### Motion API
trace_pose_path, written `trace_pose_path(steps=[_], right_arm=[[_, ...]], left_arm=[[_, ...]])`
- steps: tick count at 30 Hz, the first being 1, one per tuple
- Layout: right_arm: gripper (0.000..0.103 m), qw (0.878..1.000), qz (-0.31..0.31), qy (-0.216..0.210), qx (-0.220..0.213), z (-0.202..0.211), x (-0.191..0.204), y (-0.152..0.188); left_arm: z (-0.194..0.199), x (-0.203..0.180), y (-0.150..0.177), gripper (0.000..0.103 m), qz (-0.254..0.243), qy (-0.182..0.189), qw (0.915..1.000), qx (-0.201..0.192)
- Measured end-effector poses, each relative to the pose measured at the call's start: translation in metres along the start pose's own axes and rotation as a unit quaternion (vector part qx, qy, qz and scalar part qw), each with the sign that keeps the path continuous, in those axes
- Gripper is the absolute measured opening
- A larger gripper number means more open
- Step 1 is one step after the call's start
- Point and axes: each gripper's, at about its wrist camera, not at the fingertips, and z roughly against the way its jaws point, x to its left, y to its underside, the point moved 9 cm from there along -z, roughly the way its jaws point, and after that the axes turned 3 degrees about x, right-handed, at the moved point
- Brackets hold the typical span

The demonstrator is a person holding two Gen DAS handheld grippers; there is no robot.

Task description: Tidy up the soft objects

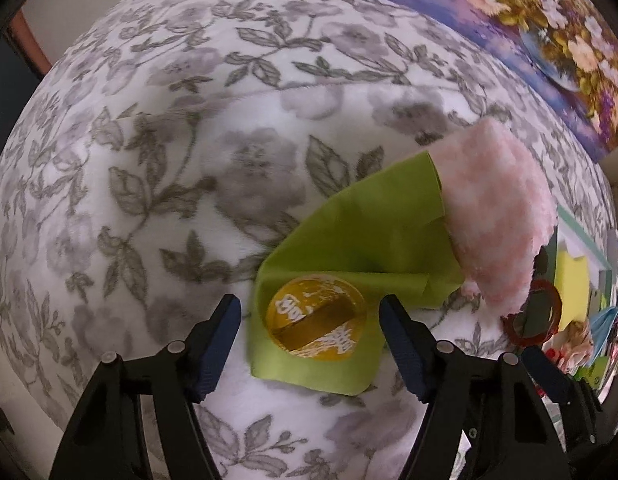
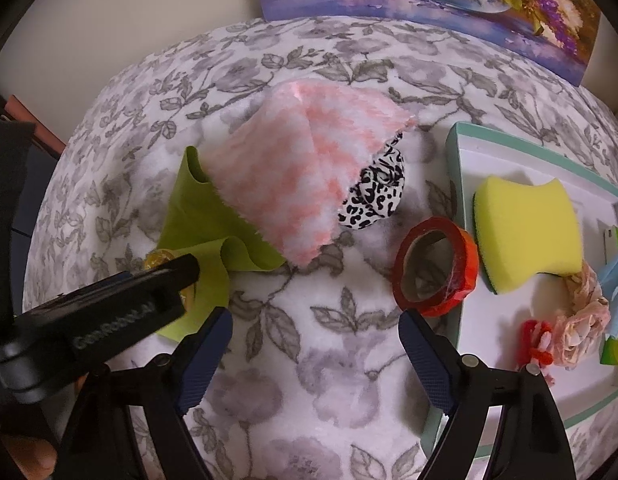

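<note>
Left gripper [image 1: 309, 312] straddles the yellow tape roll [image 1: 316, 317] on the green cloth [image 1: 349, 236], lower centre of the left wrist view.

Your left fingers [image 1: 221, 344] stand released on either side of the roll, not yet pressing; centre them and keep the cloth out of the pinch. The pink fuzzy cloth [image 2: 305, 172] lies over the cloth's far edge, mid-frame in the right wrist view. Your right gripper [image 2: 315, 352] hangs released and empty above the floral blanket [image 2: 309, 360]; the tray [image 2: 455, 136] with the yellow sponge [image 2: 529, 236] waits at right.

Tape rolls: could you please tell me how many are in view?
2: the yellow tape roll on the green cloth, between the left gripper's fingers; the red tape roll beside the tray.
</note>
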Motion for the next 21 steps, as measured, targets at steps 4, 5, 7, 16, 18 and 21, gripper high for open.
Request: trace_pose_path(steps=[4, 5, 7, 16, 18, 21], right_arm=[[0.087, 1.000, -0.003, -0.002, 0.001, 0.000, -0.003, 0.001], [0.087, 1.000, -0.003, -0.002, 0.001, 0.000, -0.004, 0.001], [0.087, 1.000, -0.003, -0.003, 0.002, 0.000, -0.004, 0.001], [0.084, 1.000, -0.002, -0.016, 0.001, -0.002, 0.003, -0.001], [0.083, 1.000, 0.001, -0.029, 0.000, -0.003, 0.010, -0.002], [0.081, 0.999, 0.007, -0.044, -0.003, -0.004, 0.021, -0.004]], left_arm=[[-0.011, -0.009, -0.001, 0.052, -0.012, -0.003, 0.9999, 0.008], [-0.013, -0.010, -0.001, 0.052, -0.013, -0.001, 0.9999, 0.010], [-0.016, -0.012, 0.000, 0.052, -0.012, 0.000, 0.9999, 0.011], [0.006, -0.004, 0.002, 0.051, -0.009, 0.019, 0.9997, -0.010], [0.013, 0.003, 0.000, 0.051, 0.002, 0.020, 0.9997, -0.016], [0.023, 0.020, -0.002, 0.051, 0.023, 0.008, 0.9992, -0.030]])
